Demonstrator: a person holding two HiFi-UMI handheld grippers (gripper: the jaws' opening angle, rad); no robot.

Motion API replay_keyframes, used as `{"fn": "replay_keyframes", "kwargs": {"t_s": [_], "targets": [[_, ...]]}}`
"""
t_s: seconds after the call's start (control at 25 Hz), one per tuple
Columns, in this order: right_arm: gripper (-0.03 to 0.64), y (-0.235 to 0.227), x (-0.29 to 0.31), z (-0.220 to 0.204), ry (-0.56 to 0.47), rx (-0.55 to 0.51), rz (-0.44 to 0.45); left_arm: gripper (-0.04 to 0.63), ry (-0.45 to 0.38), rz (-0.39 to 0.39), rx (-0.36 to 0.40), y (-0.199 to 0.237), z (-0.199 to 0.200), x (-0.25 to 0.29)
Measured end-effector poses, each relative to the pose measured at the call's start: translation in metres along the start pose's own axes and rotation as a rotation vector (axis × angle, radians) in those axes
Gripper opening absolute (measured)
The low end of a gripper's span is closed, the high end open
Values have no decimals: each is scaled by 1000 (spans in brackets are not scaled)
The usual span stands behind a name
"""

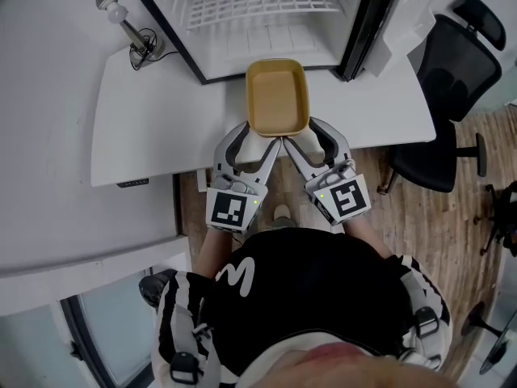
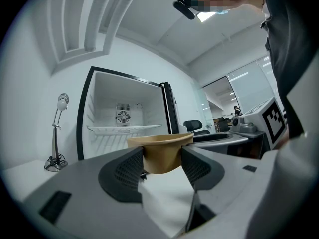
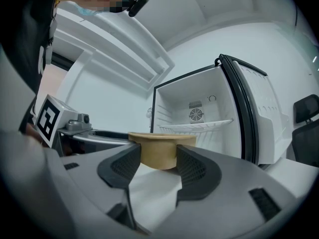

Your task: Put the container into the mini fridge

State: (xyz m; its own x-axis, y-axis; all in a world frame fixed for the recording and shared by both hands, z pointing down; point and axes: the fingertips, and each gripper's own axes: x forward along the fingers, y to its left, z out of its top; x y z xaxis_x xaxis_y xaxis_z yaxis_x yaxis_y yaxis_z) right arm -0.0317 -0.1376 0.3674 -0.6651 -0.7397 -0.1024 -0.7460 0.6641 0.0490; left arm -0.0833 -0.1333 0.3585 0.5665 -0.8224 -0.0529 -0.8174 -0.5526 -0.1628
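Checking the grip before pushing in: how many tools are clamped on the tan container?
2. The left tool grips the container at its near-left corner, and the right tool grips its near-right corner, in front of the open mini fridge. Nothing else in view holds it.

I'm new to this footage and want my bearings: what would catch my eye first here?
The tan container, empty, is held at the middle of the head view by both grippers: the left gripper clamps its near left corner, the right gripper its near right. Just beyond it the mini fridge stands open, its wire shelf bare, with a desk lamp off to the left.
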Motion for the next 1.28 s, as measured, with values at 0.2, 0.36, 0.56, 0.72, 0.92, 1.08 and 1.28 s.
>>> {"fn": "replay_keyframes", "kwargs": {"t_s": [0.2, 0.36, 0.56, 0.72, 0.92, 1.08, 1.28], "targets": [[231, -5, 11, 1, -8, -8, -12, 242, 8, -4, -24, 10, -2, 7], [232, -6, 17, -2, -3, -8, -22, 242, -3, -14, -14, 16, -4, 10], [231, -9, 25, 3, -20, -14, -31, 242, -7, -31, -27, 23, 0, 15], [232, -12, 31, 2, -23, -3, -38, 239, -14, -44, -21, 30, 1, 19], [232, -14, 39, 8, -39, -11, -49, 239, -24, -52, -21, 37, 4, 24], [232, -17, 43, 11, -32, -21, -64, 239, -29, -61, -28, 41, 8, 27], [231, -19, 45, 18, -36, -28, -69, 239, -37, -66, -19, 44, 14, 31]]}}
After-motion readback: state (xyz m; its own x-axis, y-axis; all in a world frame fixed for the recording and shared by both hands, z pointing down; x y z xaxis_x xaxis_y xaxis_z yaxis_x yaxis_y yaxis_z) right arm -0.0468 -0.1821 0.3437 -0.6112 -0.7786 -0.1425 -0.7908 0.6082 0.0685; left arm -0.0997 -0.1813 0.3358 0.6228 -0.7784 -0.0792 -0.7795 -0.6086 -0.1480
